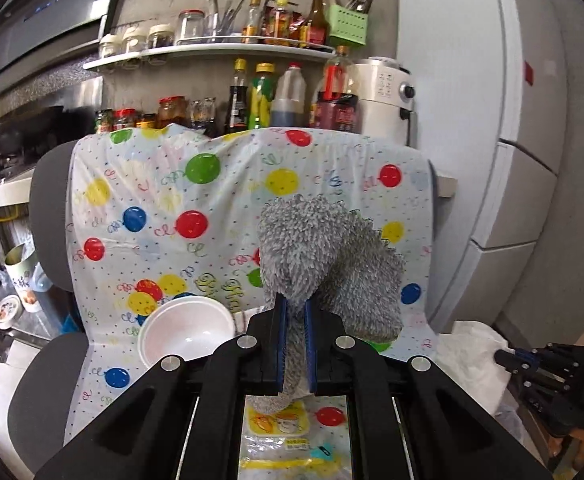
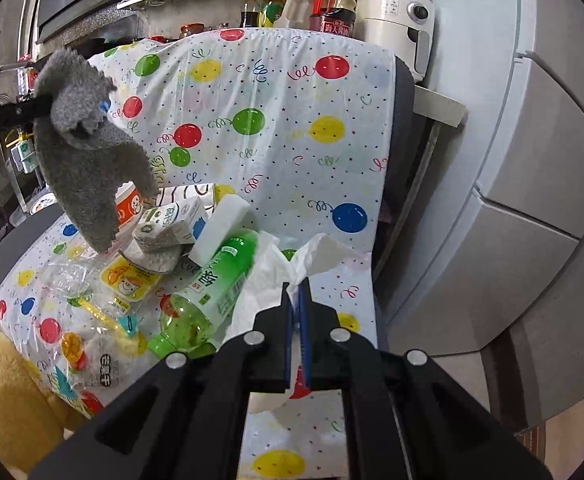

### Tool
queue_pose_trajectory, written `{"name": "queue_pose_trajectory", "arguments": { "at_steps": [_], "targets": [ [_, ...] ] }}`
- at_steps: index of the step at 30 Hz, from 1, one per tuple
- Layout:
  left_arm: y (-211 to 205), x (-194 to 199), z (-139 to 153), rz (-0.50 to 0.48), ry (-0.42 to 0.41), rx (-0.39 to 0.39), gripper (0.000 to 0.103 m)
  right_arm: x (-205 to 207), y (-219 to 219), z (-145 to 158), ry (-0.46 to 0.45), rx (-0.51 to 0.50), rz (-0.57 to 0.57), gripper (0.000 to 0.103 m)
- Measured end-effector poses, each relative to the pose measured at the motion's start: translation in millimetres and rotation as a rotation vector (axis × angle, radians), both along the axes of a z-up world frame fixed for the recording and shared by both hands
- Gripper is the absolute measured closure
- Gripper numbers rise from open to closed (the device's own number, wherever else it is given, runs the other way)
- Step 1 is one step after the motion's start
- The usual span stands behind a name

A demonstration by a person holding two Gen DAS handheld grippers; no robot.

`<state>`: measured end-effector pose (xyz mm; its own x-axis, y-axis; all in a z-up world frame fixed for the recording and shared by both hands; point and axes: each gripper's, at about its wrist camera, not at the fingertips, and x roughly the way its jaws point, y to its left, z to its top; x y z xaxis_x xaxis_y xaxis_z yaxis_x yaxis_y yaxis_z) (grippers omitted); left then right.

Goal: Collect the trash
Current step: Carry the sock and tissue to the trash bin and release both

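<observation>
My left gripper (image 1: pixel 293 304) is shut on a grey shaggy cloth (image 1: pixel 315 248), which hangs in the air above the chair seat. In the right wrist view the cloth (image 2: pixel 84 152) dangles at the upper left. My right gripper (image 2: pixel 295 292) is shut on a white tissue (image 2: pixel 319 256), lifted a little off the seat. On the seat lie a green plastic bottle (image 2: pixel 212 288), a small milk carton (image 2: pixel 172 216), a white foam block (image 2: pixel 222 224), clear plastic wrappers (image 2: pixel 104 312) and a white foam bowl (image 1: pixel 186 330).
The trash lies on a chair draped with a balloon-printed plastic sheet (image 2: pixel 292 120). Behind it a counter holds sauce bottles (image 1: pixel 260 96) and a white appliance (image 1: pixel 387 96). A grey fridge (image 2: pixel 531 160) stands at the right, and something yellow and fuzzy (image 2: pixel 12 392) sits at the lower left.
</observation>
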<state>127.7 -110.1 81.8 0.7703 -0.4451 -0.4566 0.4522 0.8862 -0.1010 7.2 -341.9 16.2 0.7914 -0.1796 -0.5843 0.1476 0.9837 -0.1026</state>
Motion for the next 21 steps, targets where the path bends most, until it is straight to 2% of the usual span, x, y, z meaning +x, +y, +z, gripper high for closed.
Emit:
{"name": "queue_pose_trajectory", "arguments": {
  "at_steps": [5, 10, 17, 21],
  "targets": [
    [-11.2, -26.5, 12.6, -0.066, 0.006, -0.04, 0.095, -19.1, -8.3, 8.4, -0.011, -0.011, -0.026, 0.099],
    [-38.8, -63.4, 9.9, -0.151, 0.01, -0.083, 0.095, -54.0, -26.9, 13.8, -0.034, -0.026, -0.073, 0.099],
    [-98.0, -111.8, -26.0, -0.227, 0.089, -0.165, 0.095, -107.7, -65.0, 1.5, -0.027, -0.05, -0.161, 0.099],
    [-151.1, -141.7, -47.4, -0.366, 0.177, -0.182, 0.095, -148.5, -92.7, -9.8, -0.024, -0.052, -0.246, 0.099]
  ]
}}
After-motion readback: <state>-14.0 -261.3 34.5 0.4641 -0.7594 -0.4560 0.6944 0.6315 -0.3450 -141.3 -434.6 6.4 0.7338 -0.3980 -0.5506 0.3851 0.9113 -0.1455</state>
